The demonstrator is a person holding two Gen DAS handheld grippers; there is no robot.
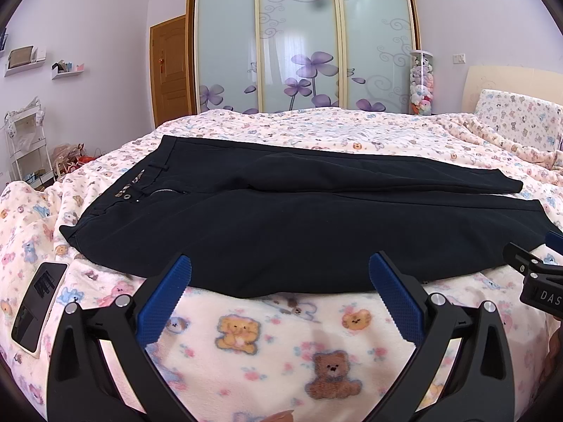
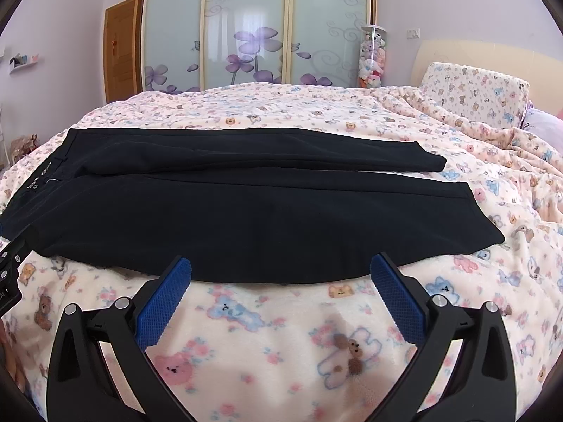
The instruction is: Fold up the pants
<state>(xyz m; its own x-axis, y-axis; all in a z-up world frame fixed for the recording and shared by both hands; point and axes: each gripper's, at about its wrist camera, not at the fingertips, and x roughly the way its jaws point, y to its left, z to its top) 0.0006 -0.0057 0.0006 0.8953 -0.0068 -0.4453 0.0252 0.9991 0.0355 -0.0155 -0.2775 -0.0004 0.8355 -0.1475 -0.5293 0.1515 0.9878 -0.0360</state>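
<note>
Both my left gripper [image 1: 279,274] and right gripper [image 2: 280,274] are spread wide, holding nothing. At twelve o'clock, the black pants [image 1: 299,225] may bunch if I pinch the bear blanket [image 1: 267,344] too.

Both the left gripper [image 1: 280,267] and the right gripper [image 2: 280,268] have black plastic frames. Their fingers [image 1: 165,302] carry blue textured pads and silver screws. White lettering marks one housing.

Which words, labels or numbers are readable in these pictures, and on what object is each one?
"DAS", cut off at the frame edge: on the right gripper body, seen from the left wrist view.
Phone on the blanket: dark marks, unreadable.
Pants waistband: metal studs, no text.
</note>
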